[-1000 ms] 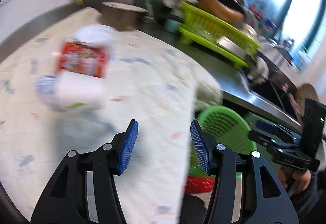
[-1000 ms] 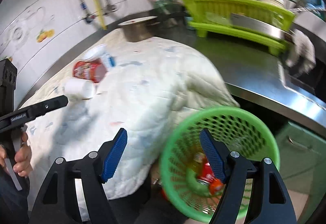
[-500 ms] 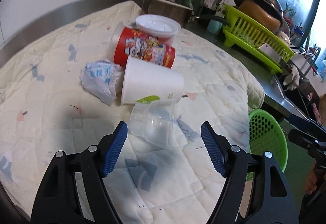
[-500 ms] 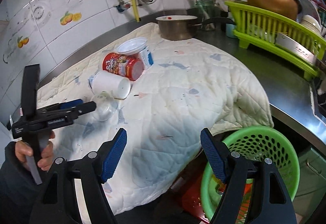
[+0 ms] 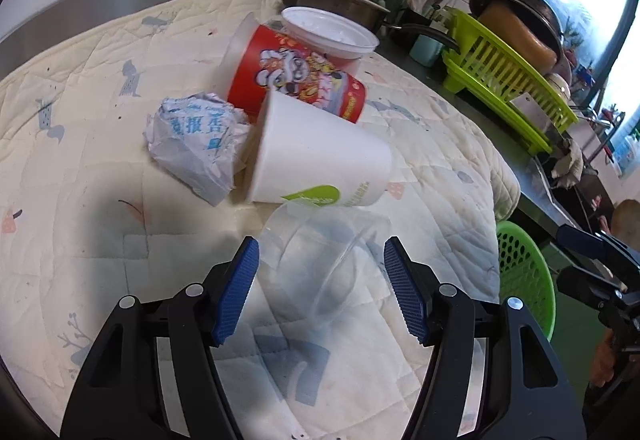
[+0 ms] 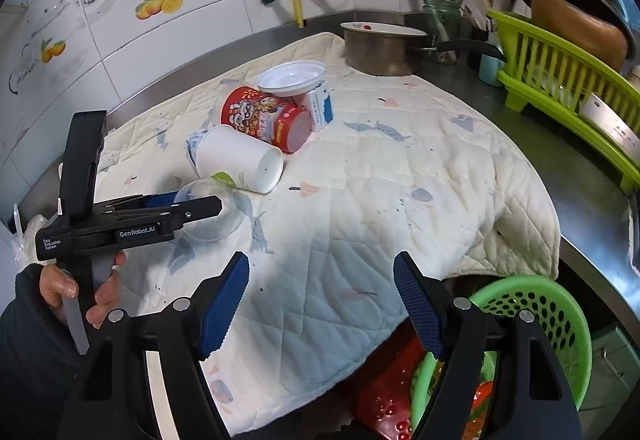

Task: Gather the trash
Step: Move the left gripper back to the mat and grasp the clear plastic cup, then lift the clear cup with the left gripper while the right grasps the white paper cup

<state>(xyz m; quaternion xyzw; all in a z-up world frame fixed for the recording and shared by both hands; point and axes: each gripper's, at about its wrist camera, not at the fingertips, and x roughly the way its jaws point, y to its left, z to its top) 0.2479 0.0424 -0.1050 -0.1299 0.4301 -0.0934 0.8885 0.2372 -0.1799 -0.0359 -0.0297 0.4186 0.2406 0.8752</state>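
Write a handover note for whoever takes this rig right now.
Left tool: open, straddling the clear cup lying on the quilt, not yet closed.
Right tool: open, empty, over the quilt's near edge by the green basket.
Done: some trash already lies in the basket.
Left: clear cup, white cup, red cup, wrapper, white lid, small carton.

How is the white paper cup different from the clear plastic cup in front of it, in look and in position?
The white paper cup is opaque, with a green mark on its side; the clear plastic cup is see-through, so the quilt shows through it. The white paper cup lies farther off, against the red noodle cup; the clear plastic cup lies between the open fingers of the left gripper, not yet gripped. Both lie on their sides on the quilt.
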